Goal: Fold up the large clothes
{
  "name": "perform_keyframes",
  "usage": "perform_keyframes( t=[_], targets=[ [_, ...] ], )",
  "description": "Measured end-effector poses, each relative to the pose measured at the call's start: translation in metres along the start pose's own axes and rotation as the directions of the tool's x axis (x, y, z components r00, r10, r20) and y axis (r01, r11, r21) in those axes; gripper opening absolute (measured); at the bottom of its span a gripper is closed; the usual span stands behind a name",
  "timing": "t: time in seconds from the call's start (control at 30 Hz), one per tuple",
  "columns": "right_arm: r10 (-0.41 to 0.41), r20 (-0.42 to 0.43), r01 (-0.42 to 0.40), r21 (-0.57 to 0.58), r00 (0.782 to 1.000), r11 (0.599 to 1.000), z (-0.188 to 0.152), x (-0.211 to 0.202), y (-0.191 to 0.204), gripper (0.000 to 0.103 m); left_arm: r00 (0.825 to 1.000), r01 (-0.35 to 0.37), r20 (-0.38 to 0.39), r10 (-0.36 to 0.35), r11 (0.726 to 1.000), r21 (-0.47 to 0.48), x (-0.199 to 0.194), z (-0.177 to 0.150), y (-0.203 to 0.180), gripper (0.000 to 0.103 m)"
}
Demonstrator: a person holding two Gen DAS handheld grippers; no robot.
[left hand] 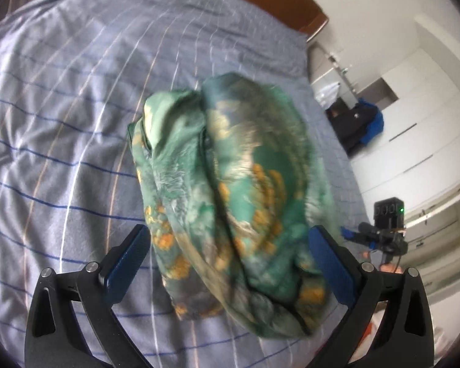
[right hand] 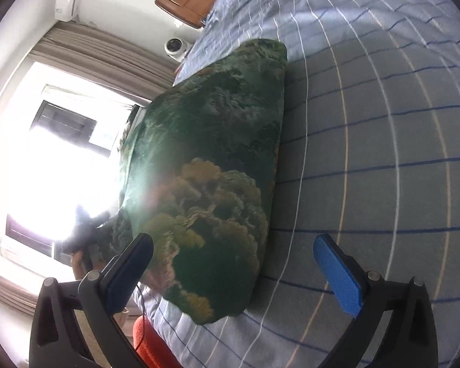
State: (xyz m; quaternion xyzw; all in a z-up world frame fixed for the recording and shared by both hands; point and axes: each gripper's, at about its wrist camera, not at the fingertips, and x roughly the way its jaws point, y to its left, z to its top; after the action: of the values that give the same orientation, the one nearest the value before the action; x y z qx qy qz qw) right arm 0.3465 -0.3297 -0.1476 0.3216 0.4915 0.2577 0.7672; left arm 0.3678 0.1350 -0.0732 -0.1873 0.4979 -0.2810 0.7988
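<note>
Between our left gripper's (left hand: 228,253) widely spread, empty fingers bulges a satiny green garment with orange blotches (left hand: 230,190), bundled on the grey striped bedsheet (left hand: 61,122); our right gripper's (right hand: 234,262) fingers likewise gape, holding nothing.

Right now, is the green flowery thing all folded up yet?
Nearly. The green garment already lies on the striped bed as a thick, layered bundle, so the big folds look done. Left gripper and right gripper are open, holding nothing. What may remain is tidying the lumpy edges.
</note>
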Motion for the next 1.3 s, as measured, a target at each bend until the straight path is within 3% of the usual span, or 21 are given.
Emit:
perform_keyframes(
  t=[0.1,0.17,0.27,0.37,0.47,0.57,0.67,0.7,0.77,0.8,0.83,0.87,0.9,0.93,1.1,1.3],
  targets=[
    [-0.005,0.012,0.005,-0.008,1.0,1.0,-0.005,-0.01,0.006,0.103,0.997,-0.05,0.056,0.049,0.999,0.02,-0.02,-0.007,-0.012,0.103],
    [-0.017,0.017,0.017,-0.019,1.0,1.0,-0.009,-0.016,0.008,0.103,0.984,-0.144,0.111,0.136,0.988,0.062,-0.034,-0.012,-0.025,0.103],
    [-0.017,0.019,0.017,-0.012,1.0,1.0,-0.014,-0.027,0.003,0.103,0.95,-0.278,0.182,0.255,0.954,0.111,-0.047,-0.018,-0.039,0.103],
    [-0.029,0.016,0.029,0.001,0.999,1.0,-0.022,-0.031,0.0,0.103,0.896,-0.413,0.24,0.373,0.898,0.15,-0.055,-0.027,-0.053,0.103],
    [-0.039,0.014,0.039,0.014,0.999,0.999,-0.03,-0.034,-0.003,0.103,0.854,-0.497,0.267,0.446,0.851,0.169,-0.054,-0.029,-0.061,0.103],
    [-0.038,0.015,0.038,0.02,0.999,0.999,-0.037,-0.04,-0.002,0.103,0.827,-0.544,0.281,0.488,0.819,0.18,-0.054,-0.029,-0.064,0.103],
    [-0.04,0.015,0.039,0.008,0.999,0.999,-0.039,-0.039,0.003,0.103,0.819,-0.557,0.285,0.499,0.81,0.184,-0.052,-0.027,-0.062,0.103],
    [-0.038,0.013,0.038,0.004,0.999,0.999,-0.04,-0.039,0.005,0.103,0.82,-0.554,0.285,0.496,0.812,0.182,-0.053,-0.026,-0.063,0.103],
    [-0.035,0.007,0.035,-0.005,0.999,0.999,-0.042,-0.037,0.009,0.103,0.847,-0.509,0.273,0.455,0.843,0.175,-0.054,-0.024,-0.064,0.103],
    [-0.032,0.004,0.032,-0.009,0.999,0.999,-0.042,-0.035,0.011,0.103,0.879,-0.451,0.254,0.403,0.877,0.167,-0.054,-0.022,-0.065,0.103],
    [-0.029,0.0,0.029,-0.013,1.0,1.0,-0.041,-0.032,0.012,0.103,0.928,-0.34,0.213,0.305,0.927,0.156,-0.051,-0.018,-0.062,0.103],
    [-0.026,-0.002,0.026,-0.016,1.0,1.0,-0.041,-0.031,0.014,0.103,0.962,-0.242,0.163,0.218,0.96,0.142,-0.046,-0.014,-0.058,0.103],
    [-0.022,-0.003,0.022,-0.017,1.0,1.0,-0.039,-0.028,0.015,0.103,0.986,-0.142,0.107,0.13,0.983,0.118,-0.038,-0.009,-0.052,0.103],
    [-0.014,-0.003,0.014,-0.016,1.0,1.0,-0.037,-0.025,0.016,0.103,0.997,-0.061,0.058,0.056,0.995,0.081,-0.024,-0.004,-0.042,0.103],
    [0.055,-0.003,-0.055,0.008,0.998,0.998,-0.023,-0.01,0.02,0.103,0.999,-0.001,-0.048,-0.001,0.999,-0.049,0.026,0.008,0.007,0.102],
    [0.089,-0.056,-0.089,0.006,0.994,0.996,-0.011,0.02,0.017,0.103,0.995,0.081,-0.052,-0.088,0.989,-0.124,0.052,0.01,0.041,0.103]
  ],
)
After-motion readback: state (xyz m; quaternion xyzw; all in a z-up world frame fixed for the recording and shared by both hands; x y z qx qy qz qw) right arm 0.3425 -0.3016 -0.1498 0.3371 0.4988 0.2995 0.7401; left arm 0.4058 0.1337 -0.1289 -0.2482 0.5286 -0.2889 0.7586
